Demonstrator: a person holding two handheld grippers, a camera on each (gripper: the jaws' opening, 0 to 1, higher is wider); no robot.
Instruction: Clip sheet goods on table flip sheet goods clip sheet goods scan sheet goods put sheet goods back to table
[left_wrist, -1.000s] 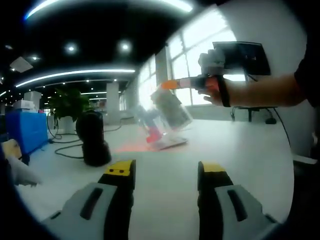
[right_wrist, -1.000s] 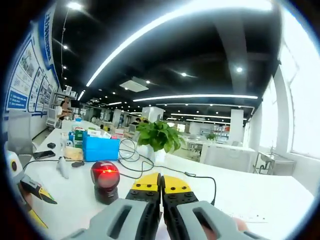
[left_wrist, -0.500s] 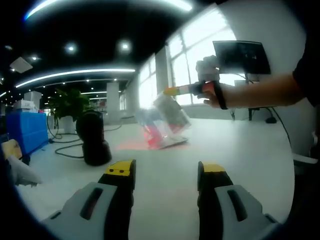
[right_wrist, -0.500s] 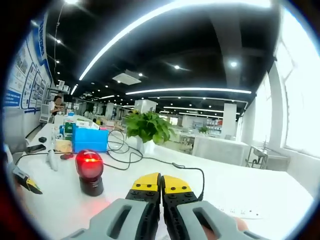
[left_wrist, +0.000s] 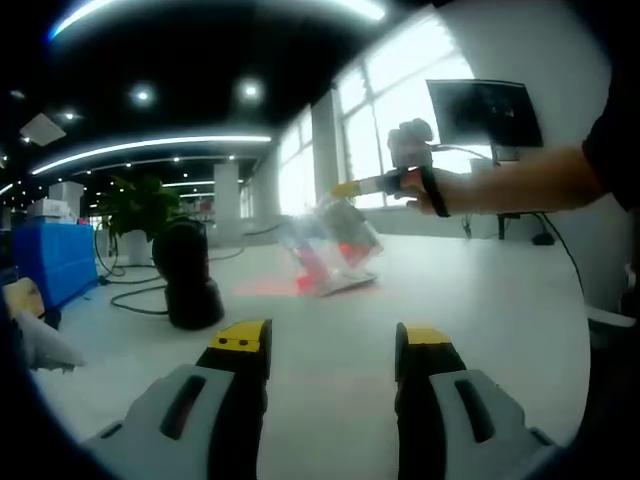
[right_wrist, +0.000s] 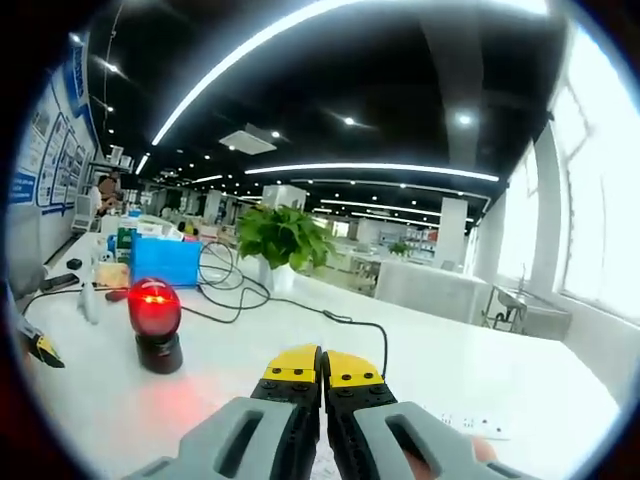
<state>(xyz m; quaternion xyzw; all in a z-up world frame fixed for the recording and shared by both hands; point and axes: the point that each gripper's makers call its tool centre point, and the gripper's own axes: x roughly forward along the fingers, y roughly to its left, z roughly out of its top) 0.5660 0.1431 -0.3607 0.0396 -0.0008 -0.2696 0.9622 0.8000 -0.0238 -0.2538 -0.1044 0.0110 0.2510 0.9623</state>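
Two yellow-tipped grey jaws of the left gripper (left_wrist: 332, 345) stand well apart over the white table (left_wrist: 500, 300), released and holding nothing. Beyond them and to the right of the black dome-shaped barcode scanner (left_wrist: 187, 275), a clear plastic sheet package with red and blue print (left_wrist: 325, 250) hangs tilted in the air just above the tabletop, with a reddish glow on the table surface beneath it. The right gripper (left_wrist: 350, 188) comes in from the right of the left gripper view, carried by a person's hand (left_wrist: 430, 190), and its orange-yellow tips meet the upper edge of the package, clenched on it.

In the right gripper view that gripper's own jaws (right_wrist: 322, 365) are pressed together with their yellow tips touching; the package itself cannot be made out between them here. The scanner (right_wrist: 155, 320) stands to the left on the table, its face lit red, with red light spilling onto the surface in front. Behind the scanner sit a green potted plant (right_wrist: 280, 240) and a blue rectangular box (right_wrist: 162, 260), and a black cable (right_wrist: 300, 310) trails across the table from the scanner's side.
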